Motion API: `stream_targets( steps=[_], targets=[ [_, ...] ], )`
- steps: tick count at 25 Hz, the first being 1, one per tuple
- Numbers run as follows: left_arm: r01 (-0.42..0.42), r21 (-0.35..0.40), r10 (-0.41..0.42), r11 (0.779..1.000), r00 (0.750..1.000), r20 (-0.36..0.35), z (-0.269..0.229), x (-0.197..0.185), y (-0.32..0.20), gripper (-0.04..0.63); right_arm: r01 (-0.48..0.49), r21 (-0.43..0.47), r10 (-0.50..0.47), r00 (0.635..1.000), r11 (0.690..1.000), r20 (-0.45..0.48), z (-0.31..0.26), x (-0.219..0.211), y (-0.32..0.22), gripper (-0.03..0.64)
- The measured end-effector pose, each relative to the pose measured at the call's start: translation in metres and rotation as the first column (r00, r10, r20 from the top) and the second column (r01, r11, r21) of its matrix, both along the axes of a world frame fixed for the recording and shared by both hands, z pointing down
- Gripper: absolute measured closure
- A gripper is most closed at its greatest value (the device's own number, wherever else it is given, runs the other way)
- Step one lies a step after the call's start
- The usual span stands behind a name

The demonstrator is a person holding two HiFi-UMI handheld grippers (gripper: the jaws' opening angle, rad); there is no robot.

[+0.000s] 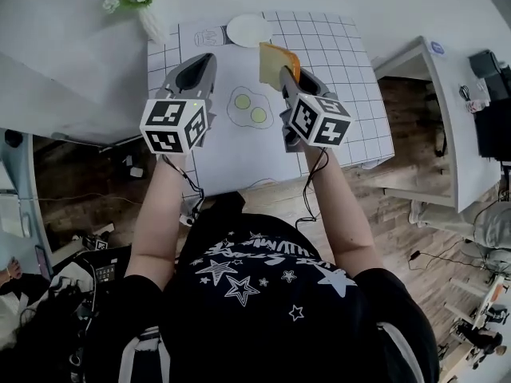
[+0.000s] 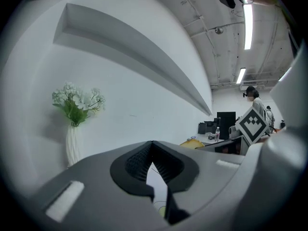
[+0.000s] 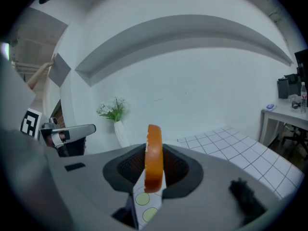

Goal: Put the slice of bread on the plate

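The slice of bread (image 1: 277, 63), pale with an orange-brown crust, stands on edge above the table between the fingers of my right gripper (image 1: 283, 76), which is shut on it. In the right gripper view the bread (image 3: 154, 159) rises upright out of the right gripper (image 3: 153, 171). The white plate (image 1: 249, 30) lies at the table's far edge, just beyond and left of the bread, with nothing on it. My left gripper (image 1: 206, 61) hovers over the table's left part, apart from bread and plate. Seen from its own camera, the left gripper (image 2: 153, 165) has its tips together and holds nothing.
The table (image 1: 351, 70) has a white cloth with a grid pattern and a printed fried-egg picture (image 1: 249, 107) between the grippers. A white vase of flowers (image 1: 140, 0) stands past the far left corner. Another white table (image 1: 447, 110) stands at the right over wooden floor.
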State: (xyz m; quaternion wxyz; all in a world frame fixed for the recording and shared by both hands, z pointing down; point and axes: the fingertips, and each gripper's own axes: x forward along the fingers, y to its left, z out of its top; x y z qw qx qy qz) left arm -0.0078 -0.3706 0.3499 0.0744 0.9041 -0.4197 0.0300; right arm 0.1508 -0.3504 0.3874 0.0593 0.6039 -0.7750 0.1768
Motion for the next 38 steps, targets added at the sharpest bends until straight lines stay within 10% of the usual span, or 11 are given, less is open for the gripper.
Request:
stream_targets(
  steps=[18, 32, 38],
  targets=[
    [-0.027, -0.135, 0.034, 0.991, 0.998, 0.046, 0.067, -0.022, -0.085, 0.586, 0.049, -0.051, -0.064, 0.929, 0.998, -0.366, 0.026, -0.009, -0.111, 0.522],
    [0.102, -0.189, -0.089, 0.977, 0.993, 0.075, 0.077, -0.044, -0.107, 0.586, 0.27, -0.051, -0.235, 0.709, 0.962, -0.665, 0.053, -0.017, -0.175, 0.522],
    [0.116, -0.206, -0.091, 0.972, 0.988, 0.127, 0.079, -0.035, -0.124, 0.586, 0.373, -0.098, -0.282, 0.481, 0.923, -0.83, 0.082, -0.024, -0.202, 0.522]
  ],
)
